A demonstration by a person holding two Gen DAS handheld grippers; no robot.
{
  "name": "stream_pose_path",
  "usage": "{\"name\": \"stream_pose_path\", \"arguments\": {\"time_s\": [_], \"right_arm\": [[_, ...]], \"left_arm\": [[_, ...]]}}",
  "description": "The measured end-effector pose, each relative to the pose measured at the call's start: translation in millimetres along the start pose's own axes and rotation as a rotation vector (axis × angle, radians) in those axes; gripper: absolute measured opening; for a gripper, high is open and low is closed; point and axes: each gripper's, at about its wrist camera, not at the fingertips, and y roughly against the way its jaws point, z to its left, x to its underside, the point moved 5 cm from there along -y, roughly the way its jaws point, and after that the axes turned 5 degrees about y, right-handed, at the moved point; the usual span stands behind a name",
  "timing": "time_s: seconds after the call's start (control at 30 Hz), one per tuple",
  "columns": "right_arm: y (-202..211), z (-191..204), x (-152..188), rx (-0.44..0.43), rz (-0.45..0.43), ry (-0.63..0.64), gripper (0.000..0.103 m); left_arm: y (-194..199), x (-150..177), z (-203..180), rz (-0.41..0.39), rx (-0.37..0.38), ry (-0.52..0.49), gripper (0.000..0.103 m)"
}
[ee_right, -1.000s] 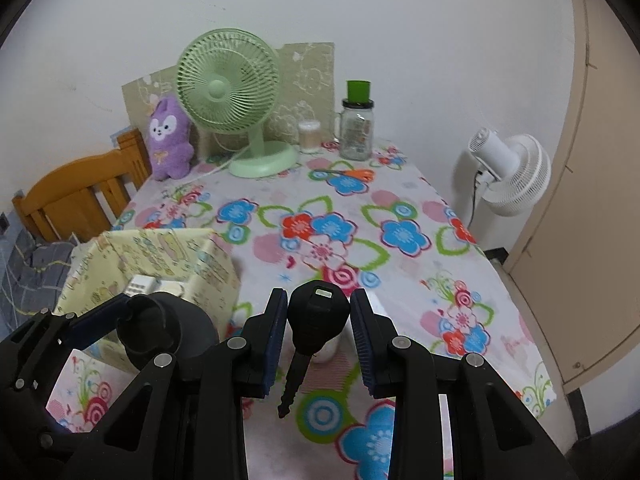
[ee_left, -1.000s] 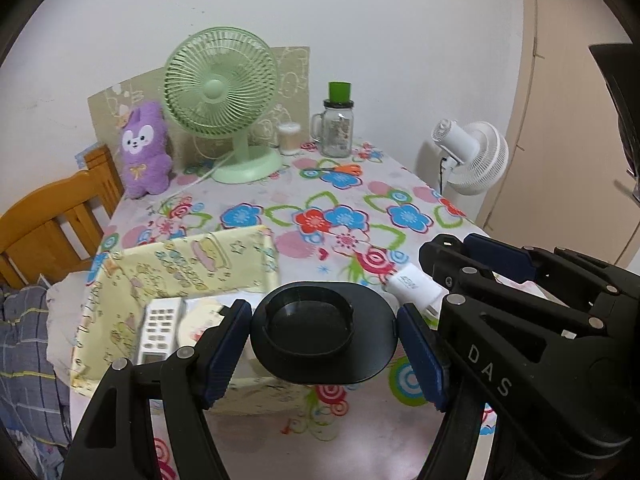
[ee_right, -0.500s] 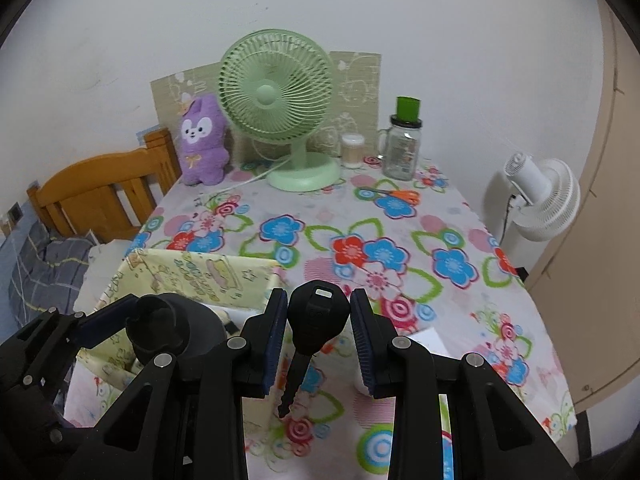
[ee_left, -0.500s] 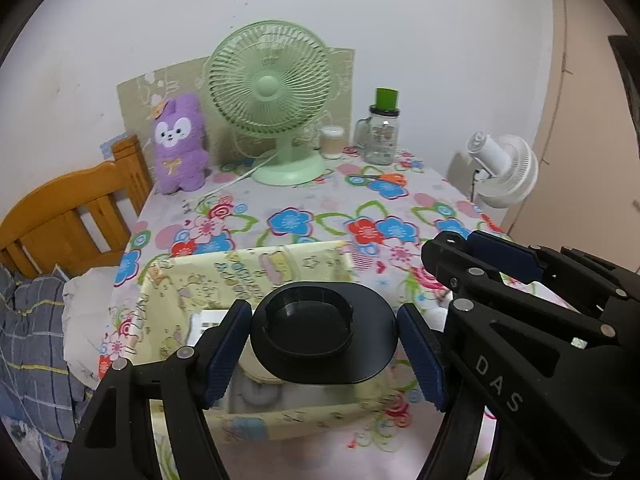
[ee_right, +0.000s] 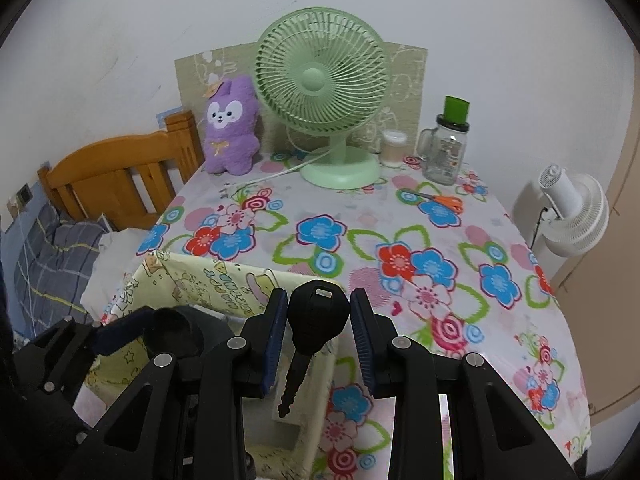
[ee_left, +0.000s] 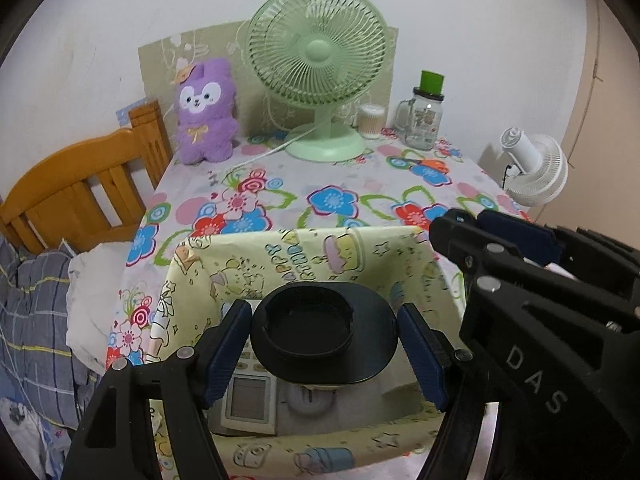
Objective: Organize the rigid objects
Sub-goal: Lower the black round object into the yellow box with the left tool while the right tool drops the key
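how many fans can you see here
2. A green desk fan stands on the flowered table at the back, near the wall. A white fan sits off the table's right edge, beside the wall. None looks hidden.

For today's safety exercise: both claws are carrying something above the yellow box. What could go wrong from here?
1. The left claw grips the black round lid only at its edges; it might tip out early onto the remote in the yellow box.
2. The key dangles from the right claw near the box wall; released here, it could land outside.
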Motion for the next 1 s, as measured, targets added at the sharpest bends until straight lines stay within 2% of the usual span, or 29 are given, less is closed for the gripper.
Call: {"name": "stream_pose_path", "arguments": {"time_s": [0.43,0.5,0.57,0.63,1.0], "right_arm": [[-46,16,-7,-0.081,0.061,0.002,0.036],[-47,15,-7,-0.086,0.064,-0.001,0.041],[-43,12,-7,-0.079,0.052,-0.006,0.059],[-36,9,-7,-0.067,0.029,-0.006,0.067],[-5,-21,5,-0.009,0.016,-0.019,0.071]], "left_arm": [[-27,8,15,0.082,-0.01,0.03,0.077],[-27,8,14,0.078,-0.012,0.021,0.081],[-23,7,11,0.063,-0.006,0.014,0.09],[-19,6,8,0.049,-0.002,0.012,0.091],[5,3,-22,0.002,0.031,-0.007,0.101]]}}
